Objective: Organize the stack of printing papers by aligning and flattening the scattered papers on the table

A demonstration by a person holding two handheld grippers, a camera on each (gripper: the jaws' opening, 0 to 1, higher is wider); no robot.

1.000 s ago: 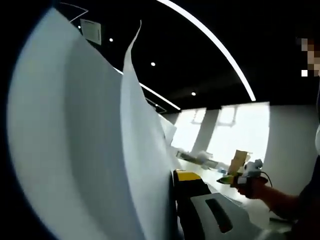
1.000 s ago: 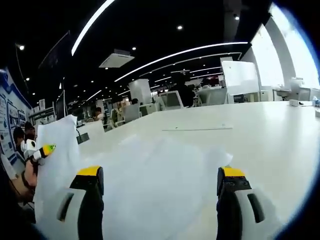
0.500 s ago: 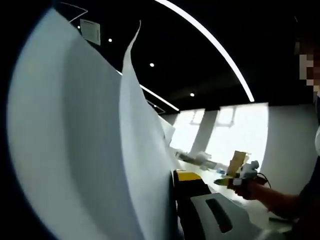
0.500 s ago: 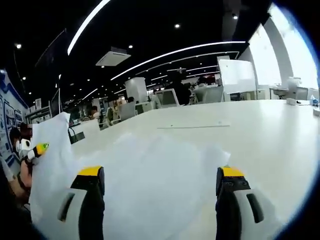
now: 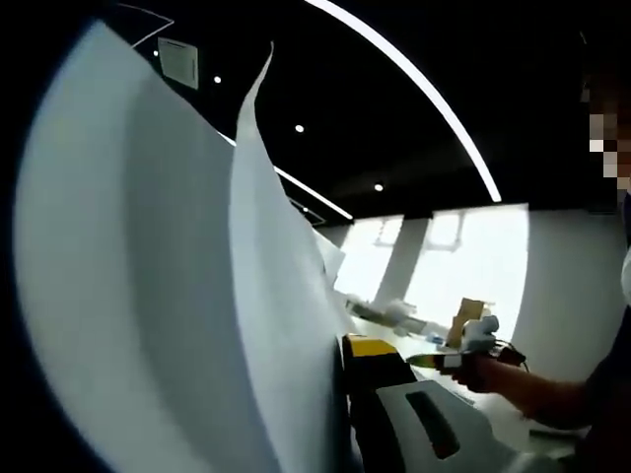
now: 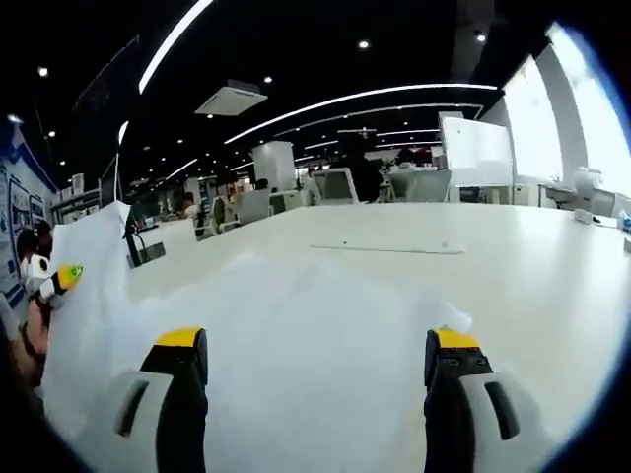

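Observation:
White printing sheets [image 5: 148, 276] stand upright against my left gripper [image 5: 340, 347], which is shut on them. Its yellow-tipped right jaw presses their edge and the left jaw is hidden behind the paper. In the right gripper view the same raised sheets [image 6: 84, 296] stand at the far left with the left gripper [image 6: 54, 279] on them. More loose sheets [image 6: 315, 345] lie spread flat on the white table [image 6: 532, 266]. My right gripper [image 6: 315, 340] hovers open over them, jaws wide apart, nothing between. It also appears, held by a hand, as the right gripper [image 5: 463, 347].
The table runs far back and to the right, with a thin strip [image 6: 389, 249] lying on it. A white board [image 6: 475, 151] and desks with monitors [image 6: 335, 184] stand beyond. A person's forearm [image 5: 537, 389] reaches in from the right.
The right gripper's camera has tilted slightly, so the raised sheets sit further left in its view. In the left gripper view the right gripper has drifted a little left. Both grips unchanged.

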